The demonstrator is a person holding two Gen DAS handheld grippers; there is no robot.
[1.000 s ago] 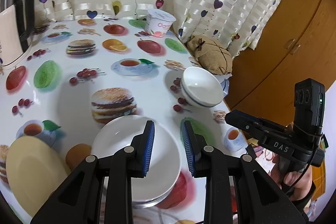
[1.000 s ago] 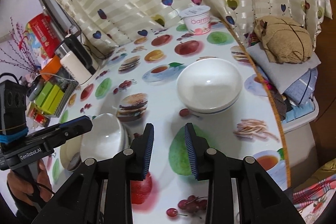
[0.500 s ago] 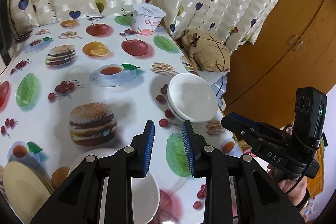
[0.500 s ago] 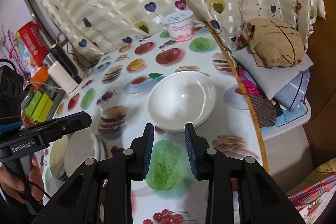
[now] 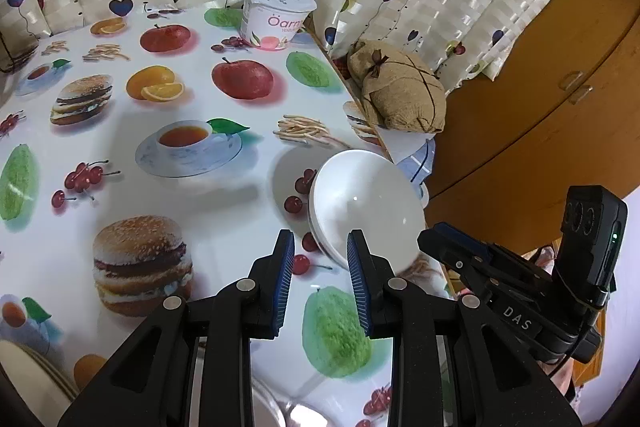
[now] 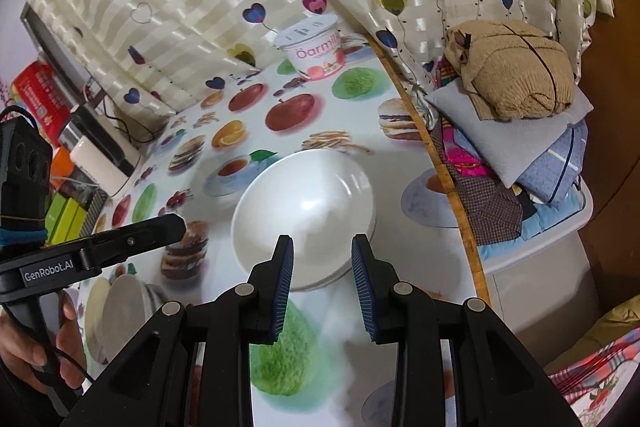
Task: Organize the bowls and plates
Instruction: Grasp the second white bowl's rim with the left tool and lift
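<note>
A white bowl [image 5: 366, 207] [image 6: 304, 211] sits on the fruit-print tablecloth [image 5: 200, 187] close to the table's right edge. My left gripper [image 5: 320, 239] hovers just short of its near-left rim, open by a narrow gap with nothing between the pads. My right gripper [image 6: 322, 243] hangs over the bowl's near rim, also narrowly open and holding nothing. Each view shows the other gripper off to the side: the right gripper [image 5: 440, 239] and the left gripper [image 6: 172, 223]. A second white bowl [image 6: 124, 307] and a cream plate [image 6: 94, 307] [image 5: 24, 375] lie at the lower left.
A yogurt tub [image 5: 278, 15] [image 6: 314, 51] stands at the table's far end by the curtain. A brown cloth bundle [image 5: 396, 91] [image 6: 516, 71] tops a pile of folded clothes [image 6: 520, 167] beyond the right edge. A wooden cabinet [image 5: 540, 67] is on the right; boxes and appliances [image 6: 92, 155] crowd the far left.
Both grippers have moved toward the white bowl by the right edge, which now looks larger and nearer. The left gripper has left the plates behind; they slid to the lower left.
</note>
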